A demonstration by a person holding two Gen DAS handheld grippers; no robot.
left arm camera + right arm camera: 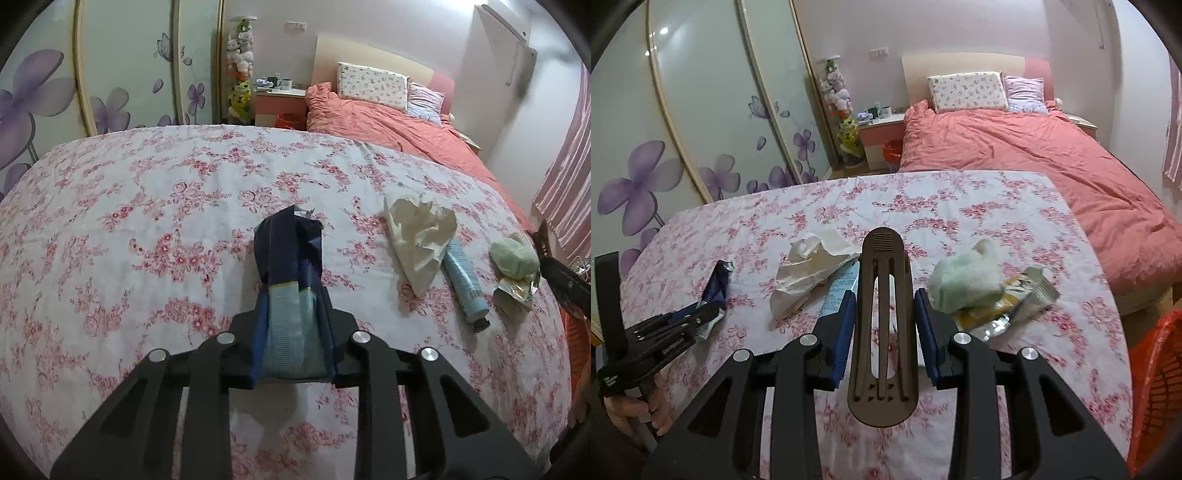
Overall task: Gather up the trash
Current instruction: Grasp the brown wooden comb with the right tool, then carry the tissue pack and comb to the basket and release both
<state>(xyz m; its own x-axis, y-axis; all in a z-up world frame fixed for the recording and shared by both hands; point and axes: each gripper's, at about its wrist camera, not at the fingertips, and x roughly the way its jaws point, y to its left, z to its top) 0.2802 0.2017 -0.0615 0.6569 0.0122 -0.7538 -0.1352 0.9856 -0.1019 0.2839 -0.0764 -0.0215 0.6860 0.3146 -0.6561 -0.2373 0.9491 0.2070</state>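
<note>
My left gripper [293, 325] is shut on a dark blue wrapper [291, 258] and holds it over the floral tablecloth [129, 221]; the wrapper also shows in the right wrist view [718, 282]. My right gripper [884, 314] is shut on a brown flat slotted tool [882, 314] above the cloth. On the cloth lie a crumpled white paper [417, 236], a light blue tube [463, 280], a pale green wad [515, 256] and a yellow-silver wrapper [515, 291]. They also show in the right wrist view: paper [809, 273], tube [840, 288], wad [964, 278], wrapper [1027, 295].
An orange-red basket [1156, 387] stands at the table's right edge. Behind the table is a bed with a salmon cover [1015, 155], a nightstand [882, 136] with cups, and a red-lined bin [892, 151]. Sliding wardrobe doors [683, 129] line the left.
</note>
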